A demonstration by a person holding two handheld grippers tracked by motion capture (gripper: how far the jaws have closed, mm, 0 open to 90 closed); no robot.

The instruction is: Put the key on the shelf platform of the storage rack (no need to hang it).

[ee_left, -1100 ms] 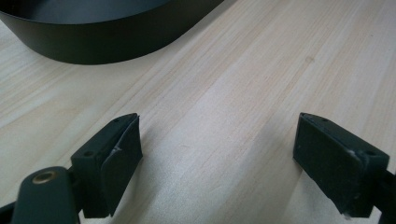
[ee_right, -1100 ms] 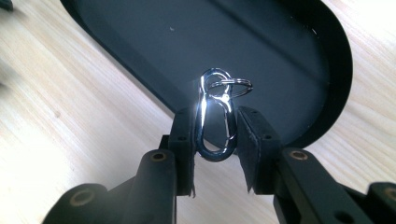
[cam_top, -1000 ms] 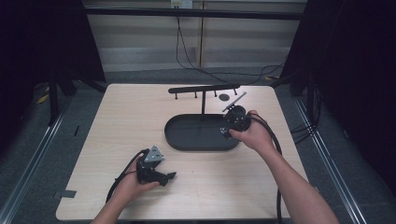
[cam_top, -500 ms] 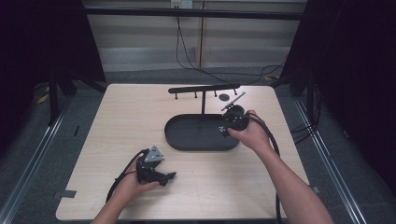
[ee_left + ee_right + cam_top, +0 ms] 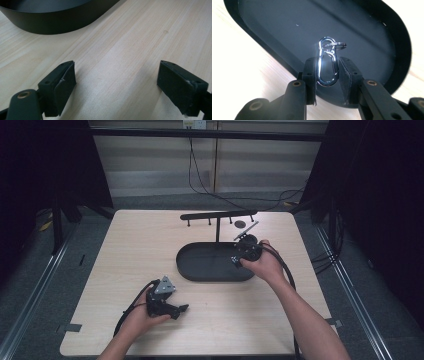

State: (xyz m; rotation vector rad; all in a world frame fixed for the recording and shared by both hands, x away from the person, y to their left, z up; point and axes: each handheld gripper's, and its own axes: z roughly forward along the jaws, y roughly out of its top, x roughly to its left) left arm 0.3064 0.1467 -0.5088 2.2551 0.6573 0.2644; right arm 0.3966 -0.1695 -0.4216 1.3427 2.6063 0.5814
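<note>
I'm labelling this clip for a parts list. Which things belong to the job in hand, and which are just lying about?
In use:
right tool, shut on the silver clip
black tray
hook stand

Lying about:
left tool, open
small dark disc

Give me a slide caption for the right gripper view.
Right claw shut on a silver carabiner clip with a key ring, held over the black oval tray.

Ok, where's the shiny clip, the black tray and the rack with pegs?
clip (image 5: 326,65), right gripper view, on its long silver body between the jaws
tray (image 5: 186,268), high view, on its left rim
rack (image 5: 210,215), high view, on its top bar
</note>
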